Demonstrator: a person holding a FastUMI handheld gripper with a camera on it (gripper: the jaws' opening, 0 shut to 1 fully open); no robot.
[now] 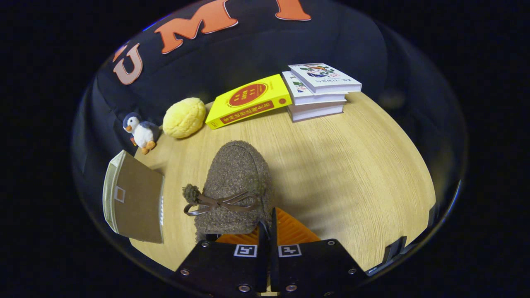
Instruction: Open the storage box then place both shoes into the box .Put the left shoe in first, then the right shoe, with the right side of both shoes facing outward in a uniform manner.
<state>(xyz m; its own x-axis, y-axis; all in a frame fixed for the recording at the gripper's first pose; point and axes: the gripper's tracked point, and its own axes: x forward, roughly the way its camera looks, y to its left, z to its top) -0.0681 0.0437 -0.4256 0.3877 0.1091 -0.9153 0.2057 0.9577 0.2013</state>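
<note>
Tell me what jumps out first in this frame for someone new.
The fuzzy brown shoe with a bow, held at its rear edge by the closed tool above the wooden table. Next, the bright yellow book leaning on a stack of white books beyond it, and the storage box beside the shoe.

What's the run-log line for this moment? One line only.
gripper: shut on shoe rim | shoe: toe pointing away | storage box: beside shoe
</note>
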